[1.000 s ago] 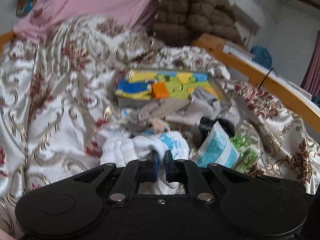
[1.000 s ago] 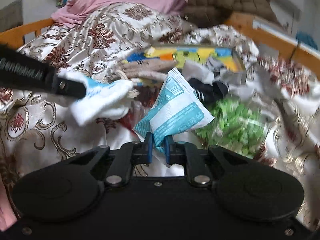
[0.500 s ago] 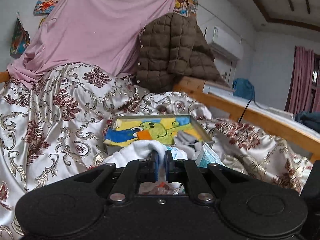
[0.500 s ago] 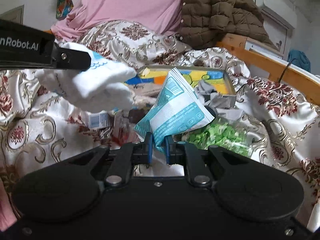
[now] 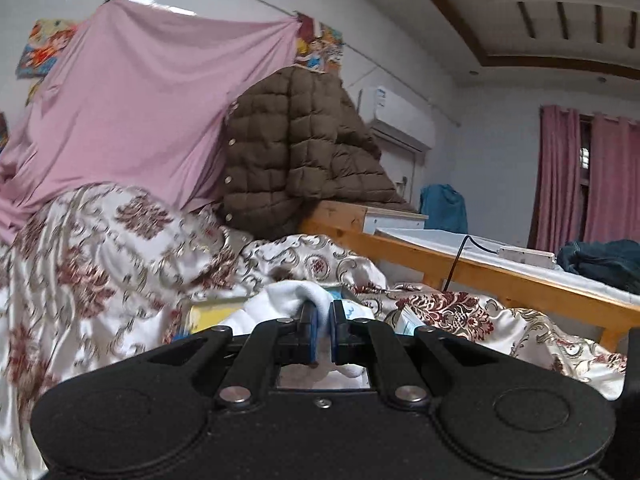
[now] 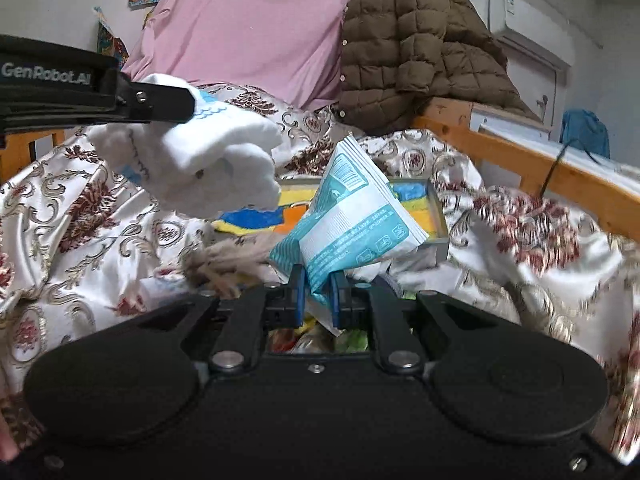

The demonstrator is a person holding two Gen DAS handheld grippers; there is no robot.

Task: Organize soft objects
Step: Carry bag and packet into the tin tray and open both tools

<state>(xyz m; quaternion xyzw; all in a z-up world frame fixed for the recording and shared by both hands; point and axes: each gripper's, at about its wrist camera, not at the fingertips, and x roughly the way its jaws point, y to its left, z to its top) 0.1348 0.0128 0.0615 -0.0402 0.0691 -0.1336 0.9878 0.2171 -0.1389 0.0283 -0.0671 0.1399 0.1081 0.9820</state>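
My left gripper (image 5: 323,320) is shut on a white plush cloth with blue print (image 5: 288,300). In the right wrist view that gripper (image 6: 188,104) comes in from the upper left and holds the cloth (image 6: 208,164) up in the air over the bed. My right gripper (image 6: 318,284) is shut on a teal and white soft packet (image 6: 352,216), lifted above the pile. Behind the packet lies a shallow tray with a colourful bottom (image 6: 436,216).
A floral satin bedspread (image 6: 80,216) covers the bed. A beige frayed cloth (image 6: 228,260) lies beside the tray. A wooden bed rail (image 6: 520,168) runs along the right. A brown quilted jacket (image 5: 296,152) and pink sheet (image 5: 140,120) hang behind.
Both grippers have risen, each still holding its object. The left one tilted up, so its view now shows the wall and ceiling in place of the pile.
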